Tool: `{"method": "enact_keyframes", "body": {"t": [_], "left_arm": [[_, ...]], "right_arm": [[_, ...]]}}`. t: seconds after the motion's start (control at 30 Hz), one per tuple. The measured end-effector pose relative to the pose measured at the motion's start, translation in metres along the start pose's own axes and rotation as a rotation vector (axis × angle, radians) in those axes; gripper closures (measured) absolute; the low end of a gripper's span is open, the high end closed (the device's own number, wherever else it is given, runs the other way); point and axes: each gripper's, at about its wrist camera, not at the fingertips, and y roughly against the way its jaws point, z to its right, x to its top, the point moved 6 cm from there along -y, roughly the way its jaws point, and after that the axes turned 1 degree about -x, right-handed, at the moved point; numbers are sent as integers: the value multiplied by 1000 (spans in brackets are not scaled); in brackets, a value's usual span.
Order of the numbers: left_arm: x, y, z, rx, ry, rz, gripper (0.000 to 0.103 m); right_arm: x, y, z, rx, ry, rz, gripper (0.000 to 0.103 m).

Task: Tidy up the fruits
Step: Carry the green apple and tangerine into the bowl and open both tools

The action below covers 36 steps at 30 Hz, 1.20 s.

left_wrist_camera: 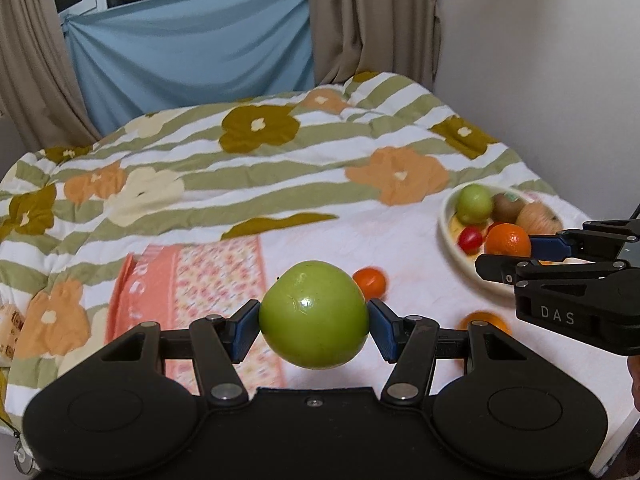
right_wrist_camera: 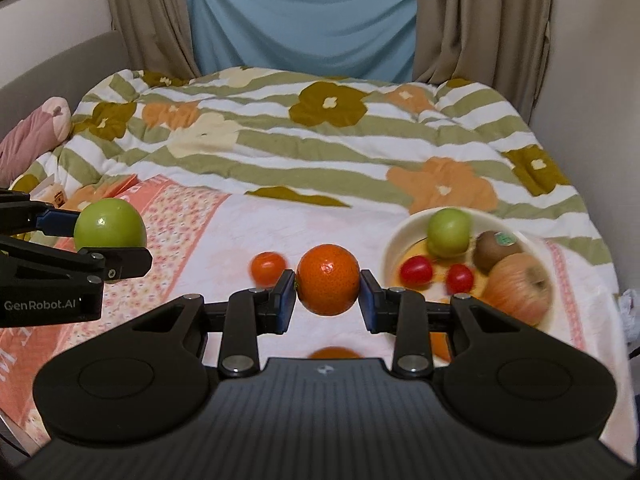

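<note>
My left gripper [left_wrist_camera: 314, 318] is shut on a green apple [left_wrist_camera: 314, 314] and holds it above the bed; the apple also shows in the right wrist view [right_wrist_camera: 110, 224]. My right gripper [right_wrist_camera: 328, 286] is shut on an orange mandarin [right_wrist_camera: 328, 280], held in the air left of a cream bowl [right_wrist_camera: 394, 248]; the mandarin also shows in the left wrist view [left_wrist_camera: 507, 240]. The bowl holds a small green apple [right_wrist_camera: 448, 232], a kiwi [right_wrist_camera: 496, 250], a red-yellow apple [right_wrist_camera: 520, 288] and two cherry tomatoes [right_wrist_camera: 416, 272]. Two loose mandarins lie on the white cloth [left_wrist_camera: 370, 280], [left_wrist_camera: 486, 320].
A floral striped quilt [left_wrist_camera: 240, 152] covers the bed behind the white cloth [right_wrist_camera: 280, 224]. An orange-pink patterned mat [left_wrist_camera: 208, 280] lies at the left. A pink plush [right_wrist_camera: 32, 132] sits at the far left. Curtains and a wall stand behind and to the right.
</note>
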Motion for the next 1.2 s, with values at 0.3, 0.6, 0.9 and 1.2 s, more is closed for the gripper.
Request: {"method": "enact_keyframes", "body": {"t": [0.3,0.6,0.9,1.2], "left_arm": [[26,-9,61,-24,-1,24,41],[42,-48,124,-58,-11,4,41],[45,-94,162,-49,-8,-37,41],[46,-127,165,-25,27,-80,41]], "right_arm": [[9,9,72,-11,11,12,55],[11,-8,137,-2,40,1,55],[13,-36,169,39,82,-8,55],[13,-56,171,80,106,-11,55]]}}
